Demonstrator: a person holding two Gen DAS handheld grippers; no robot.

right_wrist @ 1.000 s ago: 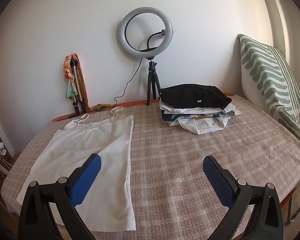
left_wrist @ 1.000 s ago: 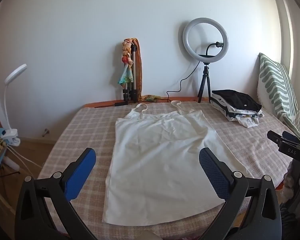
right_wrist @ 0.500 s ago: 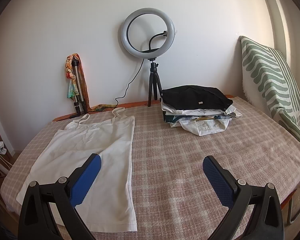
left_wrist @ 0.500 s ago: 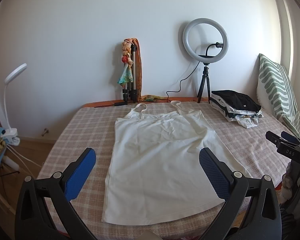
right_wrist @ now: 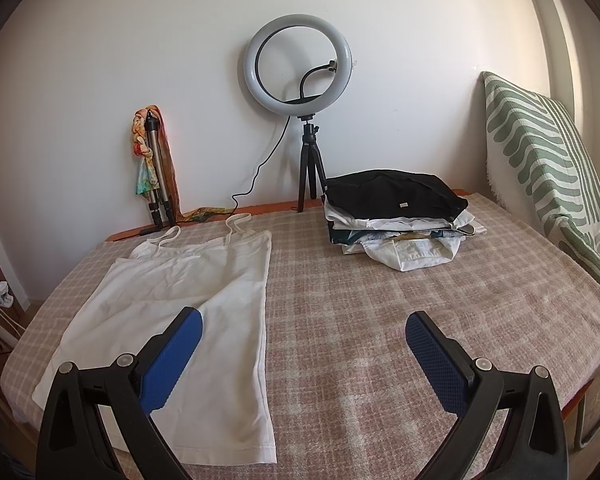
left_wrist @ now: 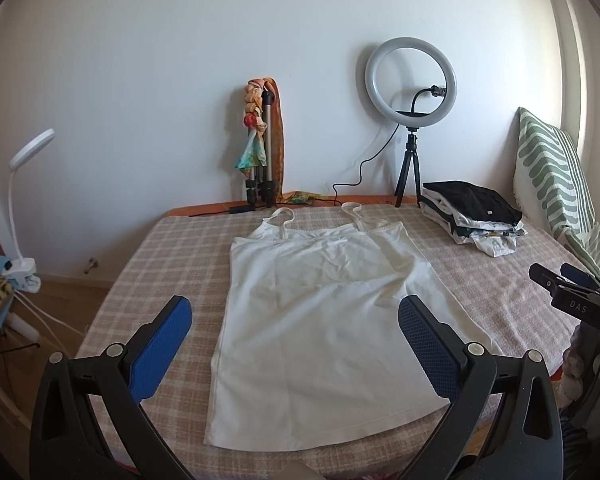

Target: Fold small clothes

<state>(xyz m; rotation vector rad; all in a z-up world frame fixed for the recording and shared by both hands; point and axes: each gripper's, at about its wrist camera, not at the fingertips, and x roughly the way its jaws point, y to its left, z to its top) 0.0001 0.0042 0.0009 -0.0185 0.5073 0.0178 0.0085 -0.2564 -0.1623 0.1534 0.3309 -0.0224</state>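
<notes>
My left gripper [left_wrist: 295, 314] is spread wide, its blue pads [left_wrist: 160, 350] far apart and holding nothing; it hangs above the near end of the white camisole [left_wrist: 320, 320] without touching it. My right gripper [right_wrist: 302, 330] is just as wide apart and just as empty, held above the checked bed cover [right_wrist: 380, 320].

From the left gripper the camisole lies flat straight ahead, straps [left_wrist: 278, 216] at the far end, hem nearest me. Its left edge runs just inside my left pad, and its right edge flares out past my right pad toward the near corner of the bed. From the right gripper the same camisole [right_wrist: 188, 300] sits ahead and to the left, its right side seam passing between the pads, closer to the left one. The left pad [right_wrist: 172, 364] overlaps the cloth in view; whether it touches I cannot tell.

Ahead and to the right of the right gripper lies bare cover, running up to the stack of folded clothes [right_wrist: 396, 216], which stands well apart from the camisole. Beyond the stack the ring light [right_wrist: 298, 64] stands on its tripod at the wall. A striped cushion [right_wrist: 540, 168] leans at the far right edge. To the left, the bed's side edge falls away just past the camisole's left seam.
</notes>
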